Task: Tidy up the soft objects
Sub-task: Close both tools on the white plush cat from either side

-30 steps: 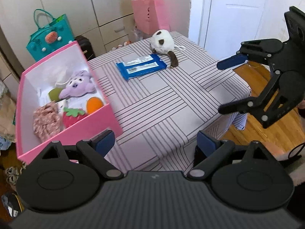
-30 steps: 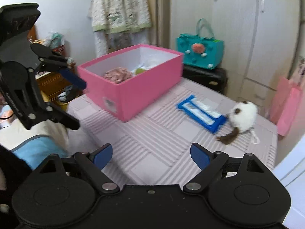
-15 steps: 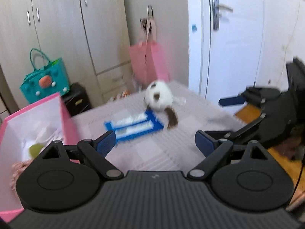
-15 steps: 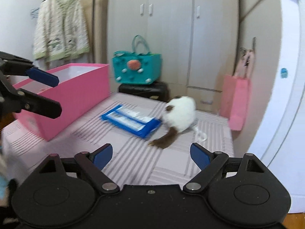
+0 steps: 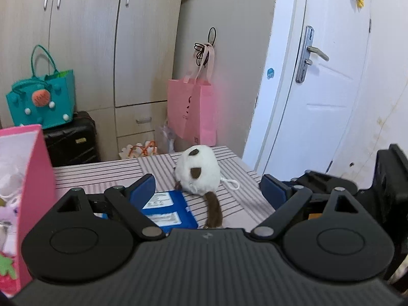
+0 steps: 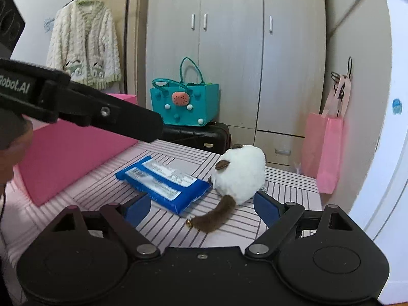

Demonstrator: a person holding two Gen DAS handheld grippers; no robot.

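A white plush animal [image 5: 197, 172] with brown ears and a brown tail lies on the striped table [image 5: 102, 173], beside a blue wipes pack [image 5: 168, 211]. Both show in the right wrist view, the plush [image 6: 239, 172] and the pack [image 6: 163, 183]. My left gripper [image 5: 207, 190] is open, low over the table, with plush and pack between its fingers' line of sight. My right gripper [image 6: 201, 205] is open, close in front of the tail. The pink box [image 5: 28, 178] at left holds several soft toys. The left gripper's body [image 6: 76, 107] crosses the right view.
A teal felt bag [image 6: 185, 102] sits on a black suitcase [image 6: 201, 135] behind the table. A pink paper bag [image 5: 193, 109] hangs on the wall by the white door [image 5: 318, 89]. The table's right edge drops off near the door.
Both grippers have dropped lower and moved forward toward the plush and the wipes pack, which now look much closer. Both stay open. Nothing on the table has moved.
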